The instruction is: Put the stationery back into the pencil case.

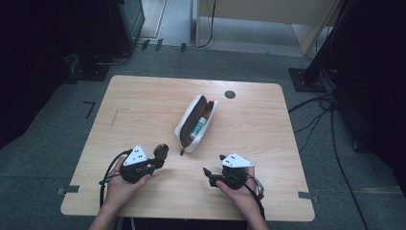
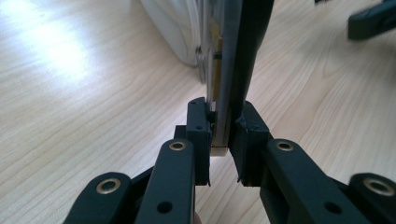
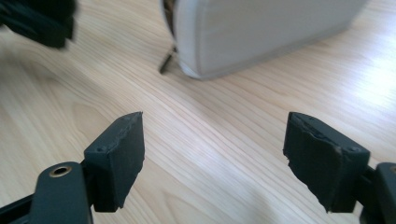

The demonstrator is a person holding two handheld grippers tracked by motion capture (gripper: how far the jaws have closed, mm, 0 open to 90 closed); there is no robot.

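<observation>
We see our left gripper (image 2: 219, 135) clenched on a thin dark flat object with a pale edge (image 2: 236, 60), held upright between the pads near the table's front left. Our right gripper (image 3: 212, 158) stands released, its jaws wide apart with nothing but bare wood between them, near the front right. The white oblong zip pouch with a brown lining (image 1: 195, 122) lies open in the middle of the light wooden table (image 1: 143, 105), a green-and-white tube (image 1: 198, 127) resting inside it, just beyond both grippers.
</observation>
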